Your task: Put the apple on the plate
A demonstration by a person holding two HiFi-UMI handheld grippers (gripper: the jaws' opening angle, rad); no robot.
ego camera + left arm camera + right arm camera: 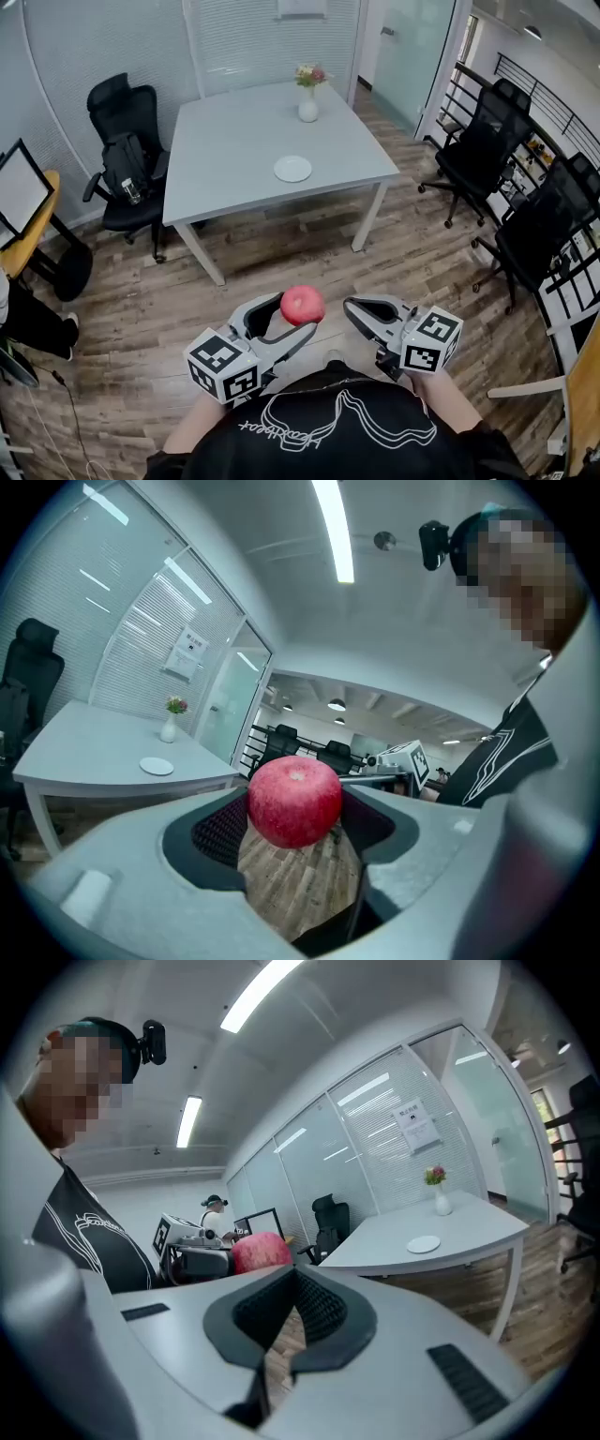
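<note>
Apple (302, 305) clamped in left gripper (295, 317), lower centre of head view. Right gripper (354, 311) closed, empty. Plate (292, 169) bare on table (234, 141), upper centre, well apart. Carry and placing remain.

The apple (302, 305) sits between the jaws of the left gripper (292, 319), pressed from both sides. The right gripper (361, 314) lies just to its right, jaws together on nothing. Well ahead of both stands the table (234, 141), with the plate (292, 169) on it and the vase (307, 105) behind the plate.
</note>
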